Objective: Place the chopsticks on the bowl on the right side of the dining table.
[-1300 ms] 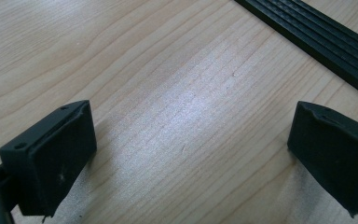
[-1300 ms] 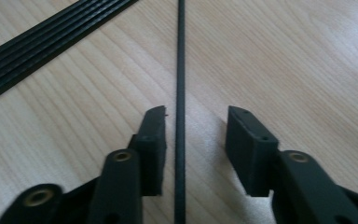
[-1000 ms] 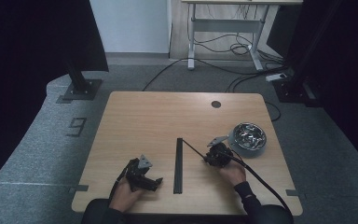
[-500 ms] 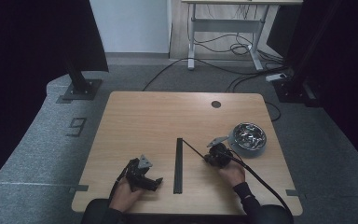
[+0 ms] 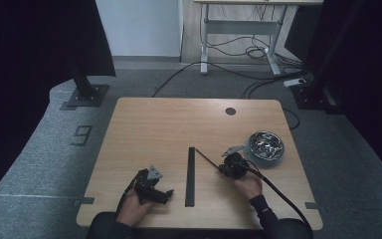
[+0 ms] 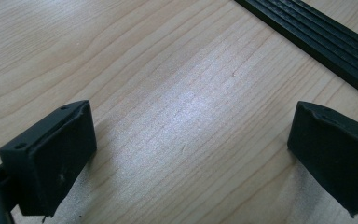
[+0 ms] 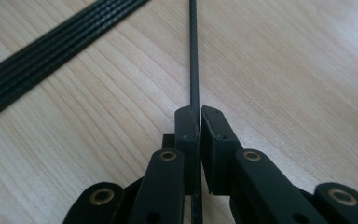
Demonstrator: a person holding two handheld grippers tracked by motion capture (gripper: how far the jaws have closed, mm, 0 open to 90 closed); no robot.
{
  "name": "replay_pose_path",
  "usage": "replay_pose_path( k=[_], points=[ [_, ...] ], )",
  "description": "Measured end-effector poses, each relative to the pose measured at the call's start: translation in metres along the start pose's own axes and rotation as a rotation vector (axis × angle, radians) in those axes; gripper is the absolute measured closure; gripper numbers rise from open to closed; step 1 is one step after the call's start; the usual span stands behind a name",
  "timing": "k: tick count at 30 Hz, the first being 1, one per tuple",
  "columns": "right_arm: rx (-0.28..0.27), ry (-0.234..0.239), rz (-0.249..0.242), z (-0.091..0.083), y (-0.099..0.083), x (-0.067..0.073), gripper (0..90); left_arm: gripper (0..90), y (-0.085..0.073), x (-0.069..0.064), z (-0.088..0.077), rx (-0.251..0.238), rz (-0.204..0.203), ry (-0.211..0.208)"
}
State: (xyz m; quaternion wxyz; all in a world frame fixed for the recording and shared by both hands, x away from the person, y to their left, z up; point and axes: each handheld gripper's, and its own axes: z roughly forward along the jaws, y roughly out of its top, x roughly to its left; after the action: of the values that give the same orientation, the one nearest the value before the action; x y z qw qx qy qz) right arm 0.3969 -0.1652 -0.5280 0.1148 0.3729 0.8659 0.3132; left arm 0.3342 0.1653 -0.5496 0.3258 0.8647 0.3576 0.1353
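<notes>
Right gripper clamped on thin black rod. Rod long axis runs from jaws toward upper left of high view, tip near top end of black strip at centre. Left gripper jaws apart, nothing between, lower left, farther from rod.

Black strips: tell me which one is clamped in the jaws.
The thin black rod, clamped by the right gripper. The wide ribbed black strip lies flat on the table, untouched.
</notes>
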Motion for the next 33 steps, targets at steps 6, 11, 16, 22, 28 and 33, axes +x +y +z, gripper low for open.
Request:
replay_pose_path(
  k=[6,11,16,22,28,33],
  points=[
    [-0.022,-0.002,0.001,-0.013,0.002,0.000,85.6,0.8,0.000,0.000,0.000,0.000,0.000,0.000],
    [-0.031,-0.003,-0.002,-0.023,0.003,0.000,85.6,0.8,0.000,0.000,0.000,0.000,0.000,0.000],
    [-0.021,-0.007,-0.011,-0.029,0.003,-0.001,85.6,0.7,0.000,0.000,0.000,0.000,0.000,0.000],
    [-0.019,-0.021,-0.016,-0.036,0.004,-0.002,85.6,0.8,0.000,0.000,0.000,0.000,0.002,0.001],
    [-0.021,-0.035,-0.015,-0.047,0.005,-0.004,85.6,0.8,0.000,0.000,0.000,0.000,0.002,0.001],
    [-0.030,-0.044,-0.007,-0.057,0.006,-0.008,85.7,0.8,0.000,0.000,0.000,0.000,0.001,0.000]
  ],
)
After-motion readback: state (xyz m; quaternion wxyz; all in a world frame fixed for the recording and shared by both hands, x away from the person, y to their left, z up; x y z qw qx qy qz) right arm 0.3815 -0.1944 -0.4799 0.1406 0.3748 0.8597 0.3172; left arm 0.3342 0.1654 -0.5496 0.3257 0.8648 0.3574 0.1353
